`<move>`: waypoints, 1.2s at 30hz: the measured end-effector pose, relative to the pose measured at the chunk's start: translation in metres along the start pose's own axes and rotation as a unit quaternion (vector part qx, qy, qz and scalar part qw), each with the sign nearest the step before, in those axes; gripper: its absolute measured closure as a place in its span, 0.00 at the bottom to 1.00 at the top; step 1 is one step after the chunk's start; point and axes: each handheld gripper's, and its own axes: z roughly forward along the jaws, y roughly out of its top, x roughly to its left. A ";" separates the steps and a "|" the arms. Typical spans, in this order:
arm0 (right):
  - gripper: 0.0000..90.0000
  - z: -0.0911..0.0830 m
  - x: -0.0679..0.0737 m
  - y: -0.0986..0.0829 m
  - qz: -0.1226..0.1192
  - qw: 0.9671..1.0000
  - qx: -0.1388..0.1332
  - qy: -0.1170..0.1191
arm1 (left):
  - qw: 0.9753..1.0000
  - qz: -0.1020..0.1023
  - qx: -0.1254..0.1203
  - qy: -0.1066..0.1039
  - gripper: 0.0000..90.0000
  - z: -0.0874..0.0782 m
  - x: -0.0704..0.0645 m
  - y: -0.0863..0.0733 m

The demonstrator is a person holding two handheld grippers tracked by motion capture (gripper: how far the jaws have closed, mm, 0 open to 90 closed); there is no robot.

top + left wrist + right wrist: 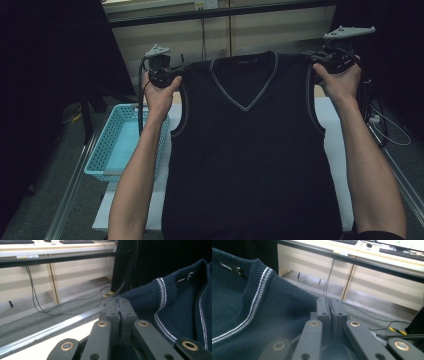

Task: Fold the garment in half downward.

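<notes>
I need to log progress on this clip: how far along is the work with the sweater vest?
Done: both shoulders are gripped, the left tool and right tool each shut on the dark sweater vest. In hand: the vest hangs spread out, held up above the white table. Left: laying it down and probably folding it; the blue basket beside it holds nothing yet.

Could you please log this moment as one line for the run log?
left gripper: shut on vest shoulder | right gripper: shut on other shoulder | vest: held up, spread | basket: at left
</notes>
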 end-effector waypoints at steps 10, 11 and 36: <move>0.97 -0.006 -0.001 0.015 -0.010 1.000 -0.011 -0.015 | 1.000 0.029 0.000 0.000 0.98 -0.003 -0.004 0.020; 0.97 -0.004 -0.002 0.012 -0.006 1.000 -0.009 -0.012 | 1.000 0.028 0.003 0.000 0.98 -0.002 -0.003 0.017; 0.97 0.000 0.014 -0.048 -0.003 1.000 0.017 0.016 | 0.998 0.045 0.033 -0.012 0.97 -0.013 -0.015 -0.036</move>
